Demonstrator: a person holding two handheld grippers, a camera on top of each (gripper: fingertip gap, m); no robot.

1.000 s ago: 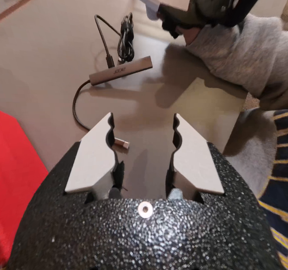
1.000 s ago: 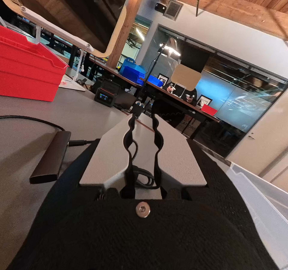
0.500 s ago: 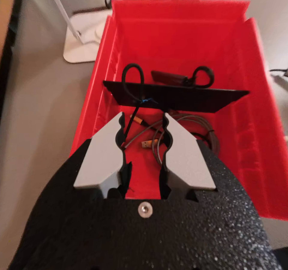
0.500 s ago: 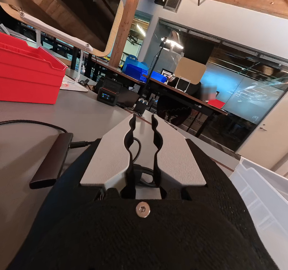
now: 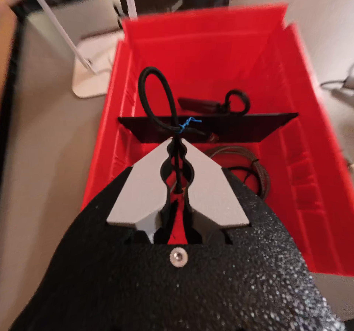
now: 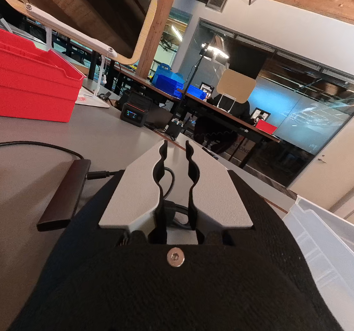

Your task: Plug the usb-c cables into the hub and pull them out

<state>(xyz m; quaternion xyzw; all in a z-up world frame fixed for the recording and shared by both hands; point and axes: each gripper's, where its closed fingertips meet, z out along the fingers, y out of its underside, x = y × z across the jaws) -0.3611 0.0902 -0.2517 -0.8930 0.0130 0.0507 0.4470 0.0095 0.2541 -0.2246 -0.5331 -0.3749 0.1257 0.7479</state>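
Note:
In the left wrist view my left gripper (image 5: 177, 140) is over the red bin (image 5: 298, 149) and shut on a black braided cable (image 5: 153, 92). The cable is looped and bound with a blue twist tie (image 5: 186, 123), and its loop stands up past the fingertips. In the right wrist view the dark hub (image 6: 65, 193) lies on the grey table (image 6: 107, 136) left of my right gripper (image 6: 176, 143). A black cable plug (image 6: 97, 174) sits in the hub's side. The right gripper is narrowly open and empty, with a black cable bundle (image 6: 172, 212) on the table beneath its fingers.
A black divider (image 5: 239, 128) splits the red bin. Beyond it lies another dark hub (image 5: 201, 104); a grey braided cable coil (image 5: 258, 164) lies on the near side. A white lamp base (image 5: 92, 69) stands left of the bin. A clear bin (image 6: 325, 245) is at the right gripper's right. Across from one pair of fingers to the other is roughly 40 centimetres.
My left gripper swung from the table by the hub to over the red bin, then shut on the black looped cable. The right gripper has barely moved.

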